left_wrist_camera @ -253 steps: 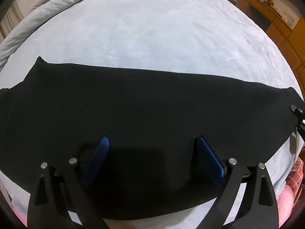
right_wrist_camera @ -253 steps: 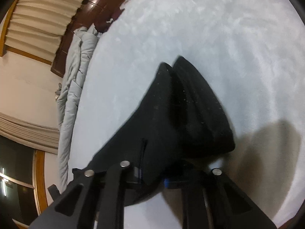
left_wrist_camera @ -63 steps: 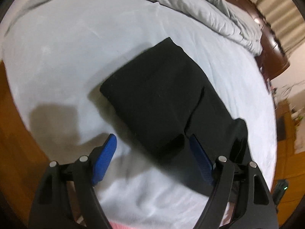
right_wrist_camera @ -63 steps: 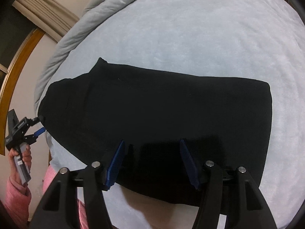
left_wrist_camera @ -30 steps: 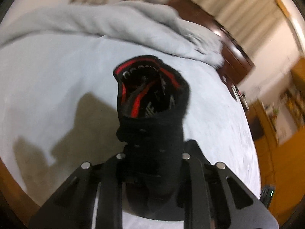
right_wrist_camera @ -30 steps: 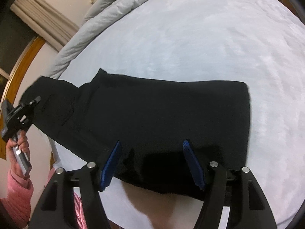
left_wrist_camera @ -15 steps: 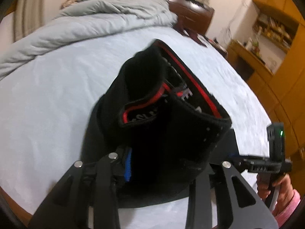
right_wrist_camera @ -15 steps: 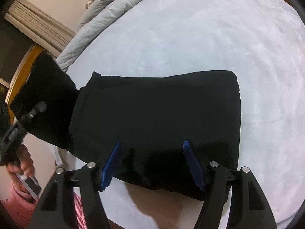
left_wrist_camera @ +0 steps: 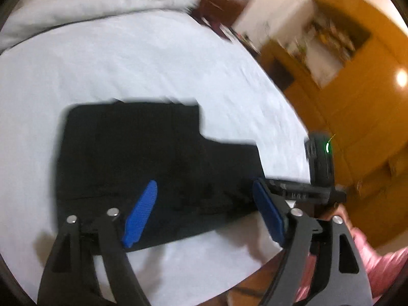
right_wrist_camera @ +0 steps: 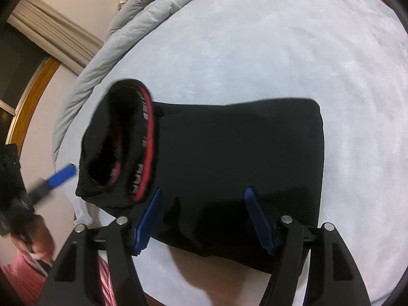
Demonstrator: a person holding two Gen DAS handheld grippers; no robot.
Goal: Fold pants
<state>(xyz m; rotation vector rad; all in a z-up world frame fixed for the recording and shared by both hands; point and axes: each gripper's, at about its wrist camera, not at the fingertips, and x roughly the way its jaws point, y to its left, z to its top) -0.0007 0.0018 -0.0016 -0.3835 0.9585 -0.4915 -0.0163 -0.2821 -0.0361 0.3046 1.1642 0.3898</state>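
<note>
Pants [right_wrist_camera: 229, 158] are laid on the bed [right_wrist_camera: 280, 38], waistband end being folded over. Left gripper [left_wrist_camera: 204, 211] jaws have just been opened, gripping nothing; right gripper [right_wrist_camera: 204, 219] is spread, empty. Flattening is judged next.

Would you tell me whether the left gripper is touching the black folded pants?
Apart: the right wrist view shows the left gripper, jaws just opened, clear of the black pants.
</note>
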